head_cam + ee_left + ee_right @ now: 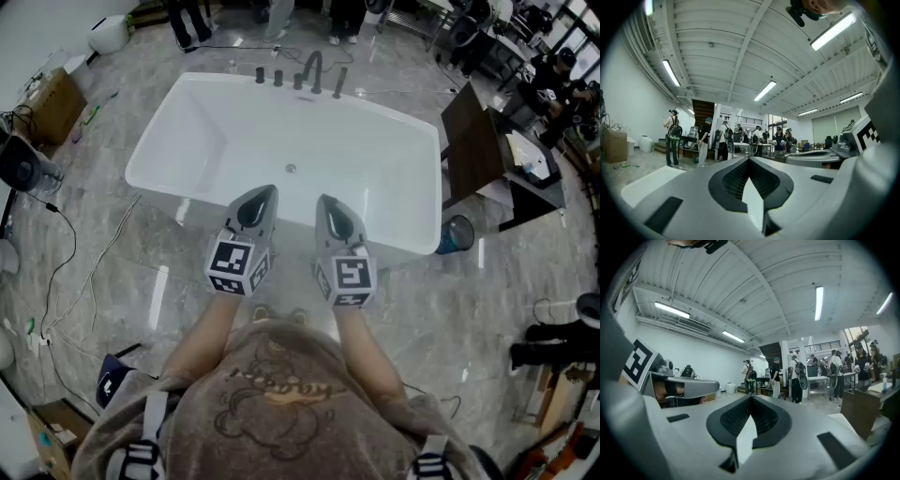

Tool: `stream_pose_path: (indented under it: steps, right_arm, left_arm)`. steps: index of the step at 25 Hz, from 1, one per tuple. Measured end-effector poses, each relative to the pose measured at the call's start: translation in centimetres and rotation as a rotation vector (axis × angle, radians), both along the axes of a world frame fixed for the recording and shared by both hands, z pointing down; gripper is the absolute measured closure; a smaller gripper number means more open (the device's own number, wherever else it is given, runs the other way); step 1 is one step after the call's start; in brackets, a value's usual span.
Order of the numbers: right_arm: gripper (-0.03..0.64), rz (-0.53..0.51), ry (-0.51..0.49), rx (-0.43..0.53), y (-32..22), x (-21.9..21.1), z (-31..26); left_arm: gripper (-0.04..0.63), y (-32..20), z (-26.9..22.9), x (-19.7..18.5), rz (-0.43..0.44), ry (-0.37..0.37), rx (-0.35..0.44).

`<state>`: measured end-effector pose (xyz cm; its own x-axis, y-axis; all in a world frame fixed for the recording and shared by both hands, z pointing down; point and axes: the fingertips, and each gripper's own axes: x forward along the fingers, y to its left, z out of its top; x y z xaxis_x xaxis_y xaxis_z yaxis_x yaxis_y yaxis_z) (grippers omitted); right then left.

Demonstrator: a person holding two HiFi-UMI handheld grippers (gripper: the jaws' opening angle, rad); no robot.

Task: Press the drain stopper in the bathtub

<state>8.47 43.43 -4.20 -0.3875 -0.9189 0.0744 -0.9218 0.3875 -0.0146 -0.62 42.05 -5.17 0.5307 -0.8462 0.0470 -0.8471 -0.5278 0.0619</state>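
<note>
In the head view a white rectangular bathtub (187, 141) stands on the marble floor. Its small round metal drain stopper (291, 169) sits in the middle of the tub bottom. My left gripper (266, 191) and right gripper (324, 200) are held side by side above the tub's near rim, tips pointing toward the tub, both short of the stopper. Each is shut with nothing between its jaws. The left gripper view shows my left gripper (749, 159) aimed level across the room, and the right gripper view shows my right gripper (751, 397) the same way; neither shows the stopper.
A dark faucet (312, 67) with separate handles stands on the tub's far rim. A brown desk (478, 141) and a blue bin (457, 232) are to the right. A cardboard box (52, 103) and floor cables (84, 272) lie at the left. People stand at the room's far end.
</note>
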Motion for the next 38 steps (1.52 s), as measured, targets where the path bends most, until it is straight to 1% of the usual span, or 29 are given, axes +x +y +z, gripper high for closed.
stream_pose_path:
  steps: [9, 17, 23, 28, 33, 38]
  right_arm:
    - [0.617, 0.006, -0.024, 0.014, 0.0, -1.4, 0.0]
    - [0.615, 0.023, -0.014, 0.020, -0.7, -3.4, 0.1]
    - [0.615, 0.058, -0.005, -0.011, -1.8, -3.8, 1.5]
    - [0.616, 0.055, -0.031, -0.011, -5.1, -2.9, 2.2]
    - [0.615, 0.028, -0.028, 0.001, -9.0, -3.5, 2.7]
    - [0.615, -0.007, -0.037, 0.025, -14.0, -2.9, 2.4]
  left_arm:
    - [0.594, -0.1, 0.2, -0.8, 0.033, -0.018, -0.003]
    - [0.594, -1.0, 0.4, -2.8, 0.083, -0.021, -0.009]
    - [0.594, -2.4, 1.5, -3.8, 0.106, -0.033, -0.027]
    - [0.594, -5.6, 2.2, -3.3, 0.107, -0.033, -0.032]
    - [0.594, -9.3, 2.6, -3.3, 0.105, -0.035, -0.029]
    - [0.594, -14.1, 2.6, -1.7, 0.101, -0.034, -0.030]
